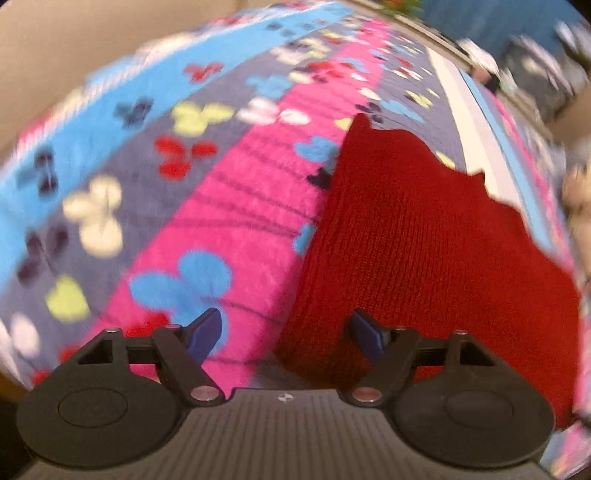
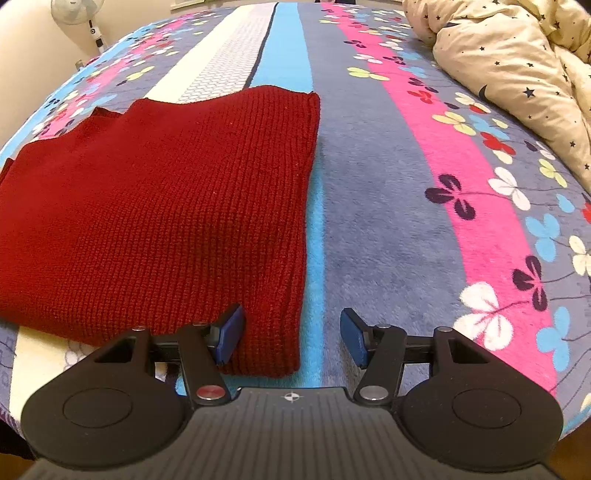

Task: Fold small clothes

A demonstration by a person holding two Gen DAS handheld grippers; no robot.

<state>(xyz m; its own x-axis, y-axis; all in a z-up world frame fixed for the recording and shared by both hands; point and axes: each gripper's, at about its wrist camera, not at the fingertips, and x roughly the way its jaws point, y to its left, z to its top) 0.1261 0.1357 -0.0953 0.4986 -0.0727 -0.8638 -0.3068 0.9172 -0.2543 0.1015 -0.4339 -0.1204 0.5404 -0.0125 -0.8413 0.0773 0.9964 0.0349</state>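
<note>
A dark red knitted garment (image 2: 159, 206) lies flat on the striped, flower-patterned blanket (image 2: 388, 221). In the right wrist view my right gripper (image 2: 291, 334) is open, low over the garment's near right corner, with that corner lying between the blue fingers (image 2: 231, 332). In the left wrist view the same garment (image 1: 424, 258) fills the right half. My left gripper (image 1: 286, 334) is open over its near left edge, and nothing is held. That view is blurred.
A cream quilt with dark stars (image 2: 517, 70) is bunched at the far right of the bed. A white standing fan (image 2: 79, 16) stands beyond the bed's far left edge. The blanket (image 1: 147, 184) stretches left of the garment.
</note>
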